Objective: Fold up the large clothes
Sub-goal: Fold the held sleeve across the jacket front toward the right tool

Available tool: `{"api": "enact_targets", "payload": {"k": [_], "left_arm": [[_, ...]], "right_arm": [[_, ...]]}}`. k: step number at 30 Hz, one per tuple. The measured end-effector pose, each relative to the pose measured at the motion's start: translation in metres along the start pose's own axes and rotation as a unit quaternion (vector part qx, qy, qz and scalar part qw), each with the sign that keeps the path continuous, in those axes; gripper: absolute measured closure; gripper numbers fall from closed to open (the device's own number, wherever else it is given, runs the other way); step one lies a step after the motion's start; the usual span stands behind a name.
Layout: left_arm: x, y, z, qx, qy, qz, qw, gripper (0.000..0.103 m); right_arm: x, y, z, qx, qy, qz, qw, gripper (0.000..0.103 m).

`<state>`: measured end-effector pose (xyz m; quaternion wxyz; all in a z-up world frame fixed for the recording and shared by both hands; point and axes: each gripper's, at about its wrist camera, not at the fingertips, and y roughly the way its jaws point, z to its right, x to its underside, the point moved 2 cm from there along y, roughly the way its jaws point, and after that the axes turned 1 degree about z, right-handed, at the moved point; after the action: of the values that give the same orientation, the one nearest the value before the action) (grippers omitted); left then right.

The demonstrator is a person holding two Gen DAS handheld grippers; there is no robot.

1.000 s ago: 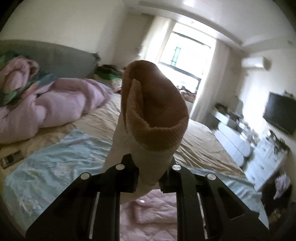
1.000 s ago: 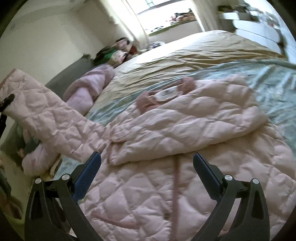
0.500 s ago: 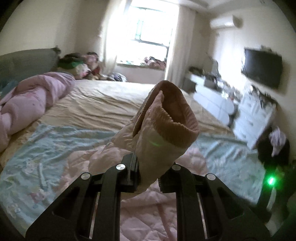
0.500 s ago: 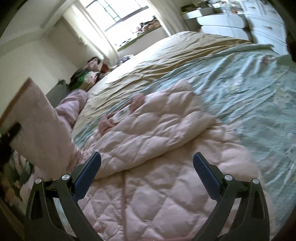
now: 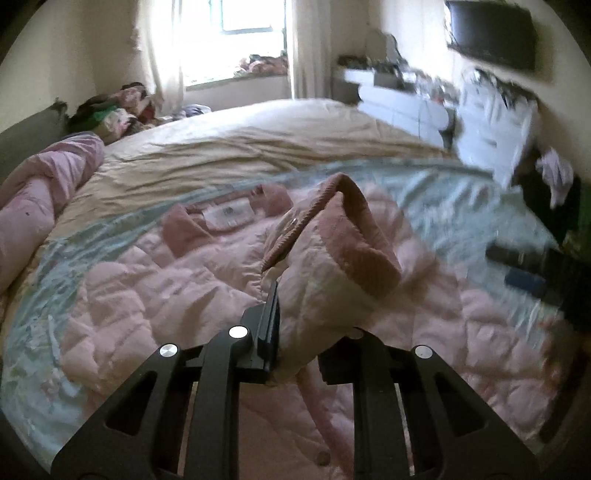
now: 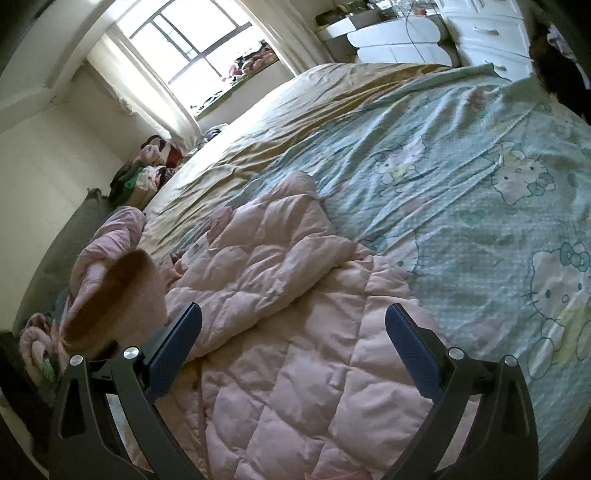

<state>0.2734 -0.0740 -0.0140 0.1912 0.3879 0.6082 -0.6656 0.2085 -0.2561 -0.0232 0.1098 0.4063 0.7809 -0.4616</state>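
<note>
Two pairs of tongs hang over the bed, and only one has anything in it. The left tongs point(image 5: 301, 332) are clamped on a sleeve point(image 5: 332, 273) of the pink quilted jacket point(image 5: 177, 280), gripping it just below the ribbed cuff point(image 5: 354, 236), which stands up and flops open above the jaws. The rest of the jacket lies spread on the pale blue cartoon-print sheet point(image 6: 498, 206), collar point(image 5: 229, 218) toward the far side with a white label showing inside it. The other sleeve point(image 6: 258, 266) is folded across the jacket's front and lies flat there. The right tongs point(image 6: 293, 349) are spread wide with nothing between them, low over the near part of the jacket, their blue pads point(image 6: 412, 354) apart on either side of the quilted cloth. From that side the raised cuff shows at the left, just beside the left pad.

Beyond the blue sheet the bed point(image 5: 258, 140) is covered in a tan sheet running toward the window point(image 5: 240, 33). A rumpled pink duvet point(image 5: 40, 195) is bunched at the far left against the grey headboard point(image 5: 26, 136), with a heap of mixed clothes point(image 5: 110, 114) in the corner past it. White drawers point(image 5: 406, 107) line the right wall, and a dark television point(image 5: 491, 33) hangs above them. That side of the left view is blurred.
</note>
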Motion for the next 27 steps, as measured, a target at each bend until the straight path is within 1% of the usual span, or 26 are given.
{"api": "enact_targets", "payload": {"k": [4,5,7,8,10,12,13,15,16,17,18,19,20,21,22,23,24,25,26,27], "left_arm": [[0.027,0.018,0.016,-0.001,0.040,-0.030,0.9988,0.087],[0.032,0.021,0.019,-0.002,0.047,-0.035,0.9983,0.086],[0.041,0.026,0.023,-0.003,0.062,-0.044,0.9971,0.082],[0.046,0.028,0.025,-0.004,0.068,-0.048,0.9965,0.081],[0.053,0.030,0.027,-0.004,0.074,-0.052,0.9959,0.078],[0.057,0.030,0.029,-0.007,0.080,-0.055,0.9952,0.075],[0.059,0.029,0.030,-0.008,0.082,-0.055,0.9951,0.074],[0.063,0.027,0.032,-0.010,0.087,-0.056,0.9946,0.071],[0.065,0.025,0.033,-0.008,0.089,-0.056,0.9944,0.066],[0.067,0.024,0.034,-0.005,0.091,-0.058,0.9941,0.064],[0.068,0.024,0.035,-0.005,0.093,-0.060,0.9938,0.061],[0.070,0.022,0.036,-0.008,0.099,-0.063,0.9930,0.060],[0.072,0.022,0.037,-0.010,0.102,-0.064,0.9927,0.060],[0.074,0.021,0.037,-0.011,0.103,-0.065,0.9926,0.059],[0.076,0.021,0.037,-0.010,0.103,-0.066,0.9925,0.056],[0.077,0.020,0.038,-0.008,0.103,-0.066,0.9925,0.052],[0.078,0.018,0.038,-0.005,0.101,-0.065,0.9927,0.040],[0.079,0.015,0.038,-0.007,0.099,-0.065,0.9930,0.028],[0.079,0.013,0.038,-0.009,0.097,-0.063,0.9933,0.027],[0.079,0.011,0.037,-0.007,0.094,-0.060,0.9937,0.027]], "right_arm": [[0.002,0.009,-0.003,-0.005,-0.003,-0.013,1.000,0.004],[0.002,0.014,-0.006,-0.012,-0.003,-0.022,1.000,0.004],[0.005,0.024,-0.013,-0.024,-0.005,-0.040,0.999,0.004],[0.006,0.030,-0.019,-0.039,-0.006,-0.052,0.998,0.004],[0.010,0.047,-0.030,-0.089,0.007,-0.088,0.992,0.004],[0.014,0.059,-0.036,-0.119,0.027,-0.118,0.985,0.004],[0.016,0.070,-0.040,-0.145,0.044,-0.138,0.979,0.004],[0.019,0.083,-0.047,-0.146,0.052,-0.158,0.975,0.004],[0.019,0.088,-0.050,-0.150,0.053,-0.163,0.974,0.007],[0.019,0.091,-0.053,-0.151,0.053,-0.169,0.972,0.013],[0.021,0.096,-0.055,-0.153,0.057,-0.178,0.971,0.016],[0.021,0.099,-0.057,-0.156,0.059,-0.183,0.969,0.020],[0.022,0.103,-0.060,-0.158,0.060,-0.190,0.967,0.027],[0.024,0.107,-0.062,-0.151,0.056,-0.199,0.967,0.031],[0.025,0.110,-0.064,-0.145,0.052,-0.204,0.967,0.038],[0.027,0.112,-0.066,-0.142,0.047,-0.209,0.966,0.042],[0.027,0.113,-0.068,-0.138,0.042,-0.209,0.967,0.045],[0.029,0.113,-0.071,-0.135,0.033,-0.207,0.968,0.054],[0.029,0.113,-0.072,-0.132,0.029,-0.205,0.969,0.063],[0.030,0.112,-0.072,-0.134,0.028,-0.205,0.969,0.066]]}}
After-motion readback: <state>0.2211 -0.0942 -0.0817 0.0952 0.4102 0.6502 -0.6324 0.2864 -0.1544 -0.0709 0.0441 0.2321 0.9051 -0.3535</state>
